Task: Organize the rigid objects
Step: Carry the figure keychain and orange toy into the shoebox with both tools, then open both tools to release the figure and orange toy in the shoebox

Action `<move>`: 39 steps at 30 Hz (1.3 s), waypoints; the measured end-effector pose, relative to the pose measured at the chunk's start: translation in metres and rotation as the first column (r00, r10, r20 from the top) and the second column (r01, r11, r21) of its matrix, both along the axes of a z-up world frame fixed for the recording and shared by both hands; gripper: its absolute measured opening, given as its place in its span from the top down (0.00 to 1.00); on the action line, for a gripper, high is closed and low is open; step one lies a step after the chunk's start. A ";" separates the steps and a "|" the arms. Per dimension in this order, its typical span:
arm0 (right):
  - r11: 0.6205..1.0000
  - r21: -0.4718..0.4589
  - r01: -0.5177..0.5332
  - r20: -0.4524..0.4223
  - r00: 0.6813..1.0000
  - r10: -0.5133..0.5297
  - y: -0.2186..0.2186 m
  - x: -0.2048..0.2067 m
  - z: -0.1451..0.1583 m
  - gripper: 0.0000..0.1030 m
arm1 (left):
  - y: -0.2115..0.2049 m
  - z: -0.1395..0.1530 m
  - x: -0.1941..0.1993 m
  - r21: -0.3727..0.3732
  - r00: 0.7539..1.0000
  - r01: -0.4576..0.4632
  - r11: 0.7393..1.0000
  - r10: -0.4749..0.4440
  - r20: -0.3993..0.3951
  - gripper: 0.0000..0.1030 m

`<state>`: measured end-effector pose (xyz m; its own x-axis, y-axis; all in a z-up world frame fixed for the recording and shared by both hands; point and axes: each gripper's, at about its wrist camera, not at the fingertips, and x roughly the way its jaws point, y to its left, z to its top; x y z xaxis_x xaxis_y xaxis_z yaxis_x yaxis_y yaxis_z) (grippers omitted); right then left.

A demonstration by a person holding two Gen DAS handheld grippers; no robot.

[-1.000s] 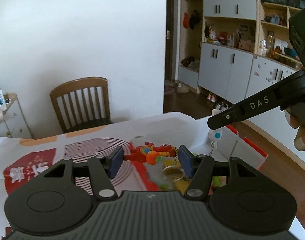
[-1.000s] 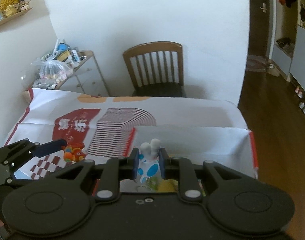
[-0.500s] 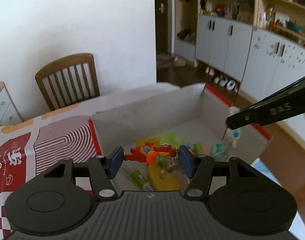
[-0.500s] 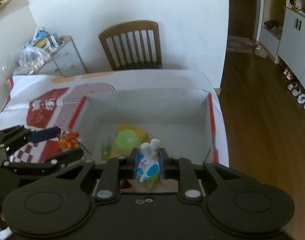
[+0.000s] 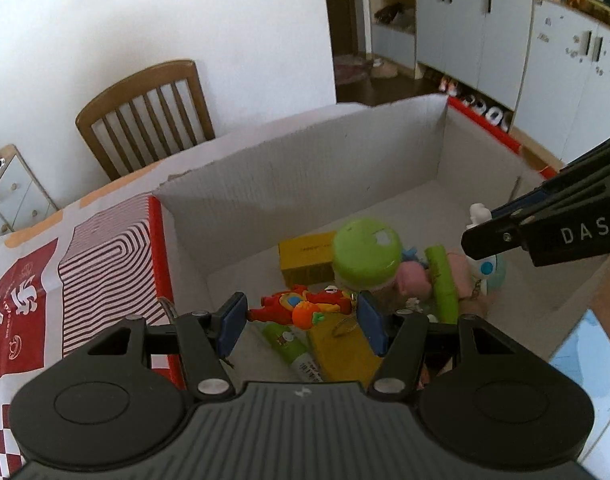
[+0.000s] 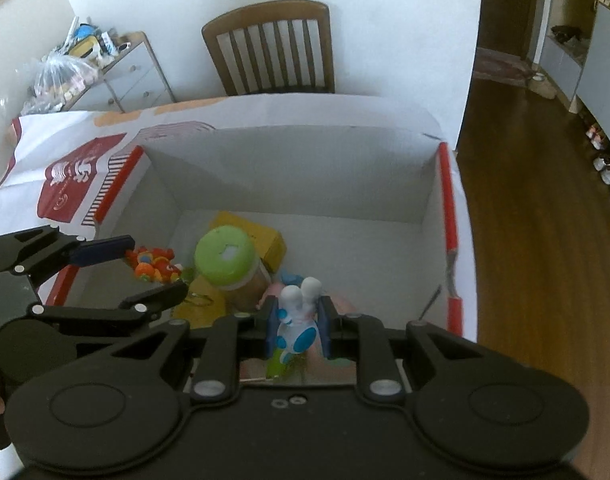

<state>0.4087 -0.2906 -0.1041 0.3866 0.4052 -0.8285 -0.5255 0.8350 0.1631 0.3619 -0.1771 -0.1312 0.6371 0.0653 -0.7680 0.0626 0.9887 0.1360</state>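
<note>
A white cardboard box (image 6: pixel 305 168) with red rims held a green-lidded jar (image 6: pixel 224 258), a yellow carton (image 5: pixel 307 256) and a green tube (image 5: pixel 441 280). Both grippers angled down over it. The left gripper (image 5: pixel 301 318) clamped an orange-red plastic toy (image 5: pixel 301 306); the right gripper (image 6: pixel 296 330) pinched a white-and-blue rabbit figure (image 6: pixel 295 320) near the box's near edge.

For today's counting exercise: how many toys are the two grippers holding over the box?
2: the red-orange figure in the left gripper, the white-blue rabbit in the right gripper. Others lie loose in the box.
</note>
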 end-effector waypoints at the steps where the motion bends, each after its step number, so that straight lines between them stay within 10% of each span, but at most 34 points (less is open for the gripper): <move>1: 1.000 -0.008 -0.006 0.000 1.000 0.006 0.002 0.001 -0.002 0.81 | 0.001 -0.002 0.002 0.001 1.000 -0.005 1.000 0.005 -0.010 0.42; 19: 0.999 0.000 -0.041 -0.028 0.999 0.041 -0.009 0.002 -0.009 0.78 | -0.001 -0.010 0.034 -0.001 0.991 -0.044 0.999 0.044 -0.129 0.41; 39: 0.995 0.078 -0.064 0.074 0.996 0.059 -0.028 -0.039 0.025 0.59 | -0.005 0.033 -0.009 -0.087 0.998 -0.055 0.995 0.055 -0.007 0.41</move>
